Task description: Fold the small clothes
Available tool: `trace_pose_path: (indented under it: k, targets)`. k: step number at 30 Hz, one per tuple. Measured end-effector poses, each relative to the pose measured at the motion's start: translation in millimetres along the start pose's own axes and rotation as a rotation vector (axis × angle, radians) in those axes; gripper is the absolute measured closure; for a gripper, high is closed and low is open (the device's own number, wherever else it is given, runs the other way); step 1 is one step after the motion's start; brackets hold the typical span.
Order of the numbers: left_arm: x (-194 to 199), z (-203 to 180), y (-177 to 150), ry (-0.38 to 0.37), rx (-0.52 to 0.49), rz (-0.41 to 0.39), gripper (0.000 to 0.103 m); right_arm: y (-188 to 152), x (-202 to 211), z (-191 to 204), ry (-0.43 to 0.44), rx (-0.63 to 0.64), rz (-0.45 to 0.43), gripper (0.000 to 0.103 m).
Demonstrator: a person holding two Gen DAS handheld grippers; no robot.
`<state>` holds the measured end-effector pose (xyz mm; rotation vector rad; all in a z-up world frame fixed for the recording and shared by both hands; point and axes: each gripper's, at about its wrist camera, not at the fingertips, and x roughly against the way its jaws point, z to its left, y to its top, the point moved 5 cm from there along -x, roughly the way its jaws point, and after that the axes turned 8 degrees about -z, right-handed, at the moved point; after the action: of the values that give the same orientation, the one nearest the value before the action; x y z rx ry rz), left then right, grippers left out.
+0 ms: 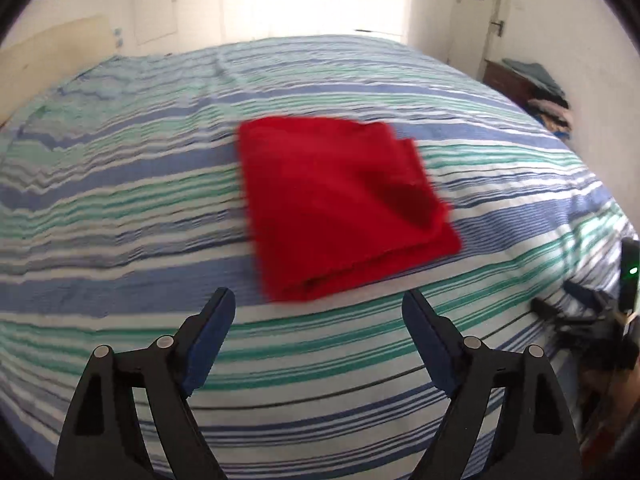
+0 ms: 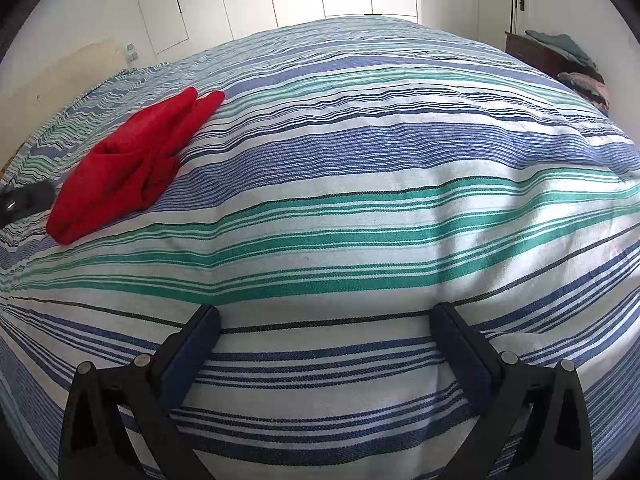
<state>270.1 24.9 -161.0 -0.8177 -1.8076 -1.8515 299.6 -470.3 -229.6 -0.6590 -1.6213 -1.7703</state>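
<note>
The left gripper hangs wide and empty over the striped bed; the right gripper likewise. Just beyond the left one, mid-bed, lies the folded red cloth: probably light, limp, best pinched at a corner.

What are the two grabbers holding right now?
Nothing. The left gripper and right gripper both have open, empty jaws. The folded red cloth lies free on the striped bedspread.

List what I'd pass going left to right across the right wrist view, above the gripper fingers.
Dark tip of the left gripper at the left edge → red folded cloth → open stretch of striped bedspread → dark wooden dresser with piled clothes at far right.
</note>
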Motion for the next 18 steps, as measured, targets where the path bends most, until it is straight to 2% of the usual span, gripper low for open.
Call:
trace_pose_path:
  k: [2, 5, 6, 8, 9, 11, 14, 16, 18]
  targets:
    - [-5.9, 49.2, -22.0, 0.085, 0.074, 0.048, 0.021, 2.5, -1.5, -0.1, 0.002, -0.005, 0.016, 0.0]
    - [-13.1, 102.8, -57.8, 0.138, 0.215, 0.085, 0.022, 20.8, 6.9, 7.9, 0.0, -0.05, 0.065, 0.003]
    - [-14.8, 113.3, -71.1, 0.133, 0.259, 0.083, 0.022, 33.6, 15.4, 18.9, 0.101, -0.129, 0.041, 0.005]
    - [-10.9, 115.0, -79.7, 0.093, 0.31, 0.026, 0.021, 57.1, 24.5, 47.8, 0.308, -0.263, 0.02, 0.005]
    - [-10.4, 115.1, -79.2, 0.087, 0.318, 0.014, 0.021, 69.4, 23.1, 67.3, 0.382, -0.29, 0.033, 0.005]
    - [-16.2, 110.3, -76.9, 0.089, 0.303, 0.031, 0.018, 92.2, 10.3, 104.7, 0.458, -0.282, 0.069, 0.008]
    - [-16.4, 108.3, -76.8, 0.081, 0.294, 0.017, 0.016, 120.2, -22.8, 139.2, 0.483, -0.28, 0.105, 0.017]
    - [-14.2, 111.2, -76.8, 0.074, 0.297, 0.015, 0.015, 123.7, -60.9, 153.2, 0.419, -0.265, 0.203, 0.023]
    - [-11.8, 110.6, -77.1, 0.066, 0.302, 0.014, 0.014, 110.9, -98.9, 161.1, 0.363, -0.226, 0.347, 0.069]
